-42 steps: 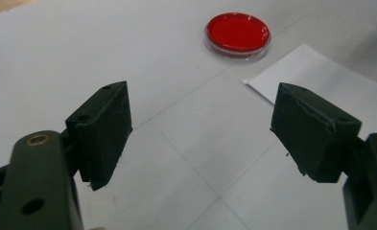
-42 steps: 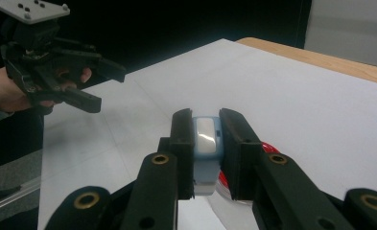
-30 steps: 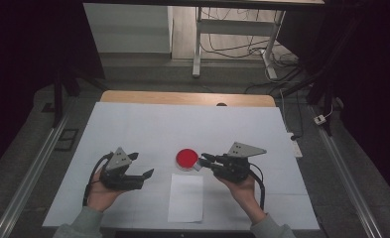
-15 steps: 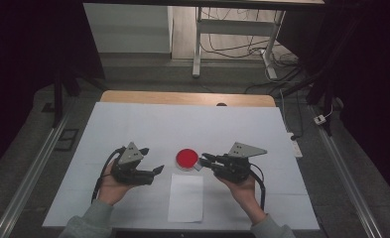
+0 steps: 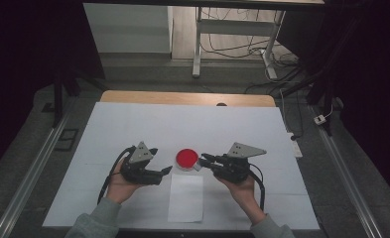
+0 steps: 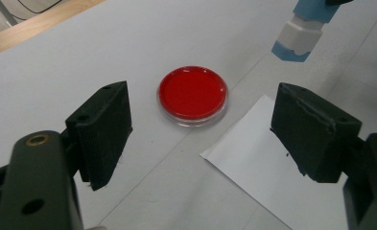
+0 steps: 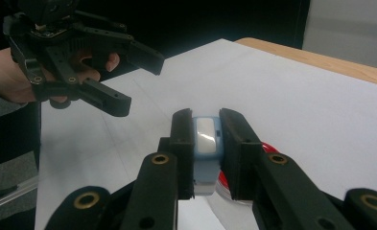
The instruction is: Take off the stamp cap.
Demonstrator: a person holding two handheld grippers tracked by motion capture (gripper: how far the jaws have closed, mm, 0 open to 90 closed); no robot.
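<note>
The round dish (image 5: 187,158) with its red filling (image 6: 192,92) sits lidded on the white table (image 5: 133,124), just above a sheet of paper (image 5: 186,197). Since a second ago the left gripper (image 5: 166,170) has slid in toward it, jaws wide open and empty, probably to steady it. The right gripper (image 5: 202,159) has kept still, clamped on a small blue-and-white tool (image 7: 206,136) at the dish's rim.

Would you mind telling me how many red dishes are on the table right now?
1. The red dish sits near the middle of the white table, just beyond the sheet of paper and between the two hand-held grippers. No other can be seen.
</note>
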